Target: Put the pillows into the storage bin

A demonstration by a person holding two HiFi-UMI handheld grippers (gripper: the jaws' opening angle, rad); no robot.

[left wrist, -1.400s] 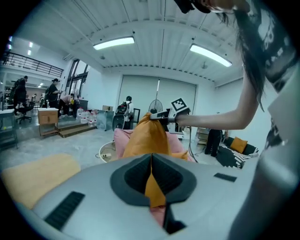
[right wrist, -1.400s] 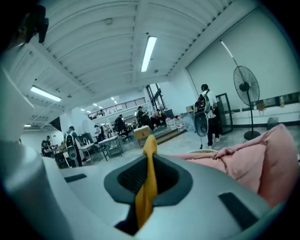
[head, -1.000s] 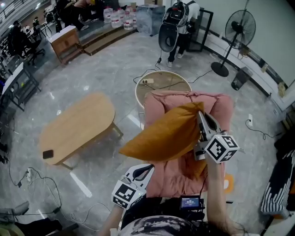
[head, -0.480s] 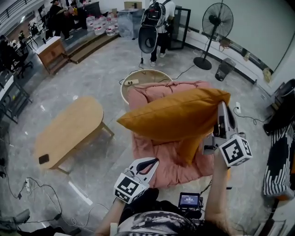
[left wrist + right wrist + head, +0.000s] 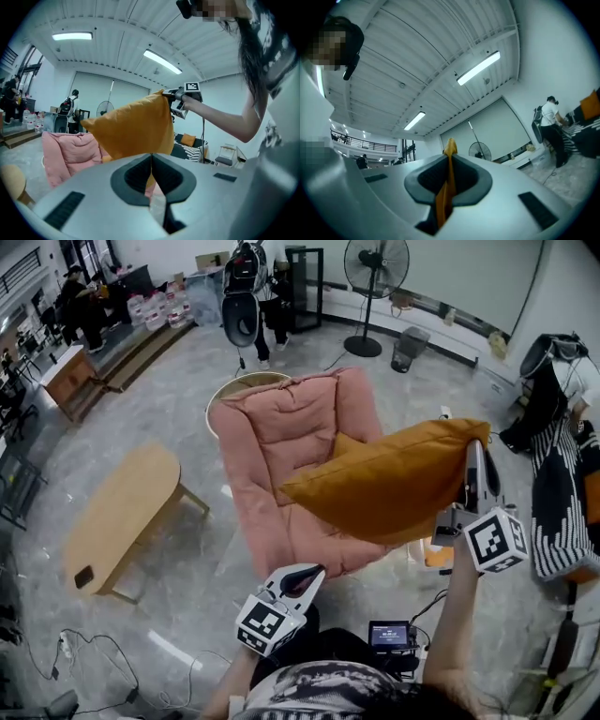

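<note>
Your right gripper (image 5: 475, 460) is clenched on a thin edge of the orange pillow (image 5: 389, 486), so it hangs clear above the pink armchair (image 5: 281, 437), ready to carry. Your left gripper (image 5: 302, 577) sits low, jaws together on nothing. The round basket (image 5: 230, 388) behind the chair is probably the bin.

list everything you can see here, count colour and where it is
orange pillow: one, orange, in the air over the chair's right side
second pillow: one, orange, on the chair, mostly hidden behind the first
round bin: one, beige, on the floor behind the chair
armchair: one, pink, mid floor
table: one, light wood, left of the chair
flat object: one, black, on the table's near end
standing fan: one, black, by the back wall
person: one, dark backpack, standing at the back
left gripper: one, grey, low in front, jaws together, empty
right gripper: one, grey, raised, clamped on the orange pillow's edge
</note>
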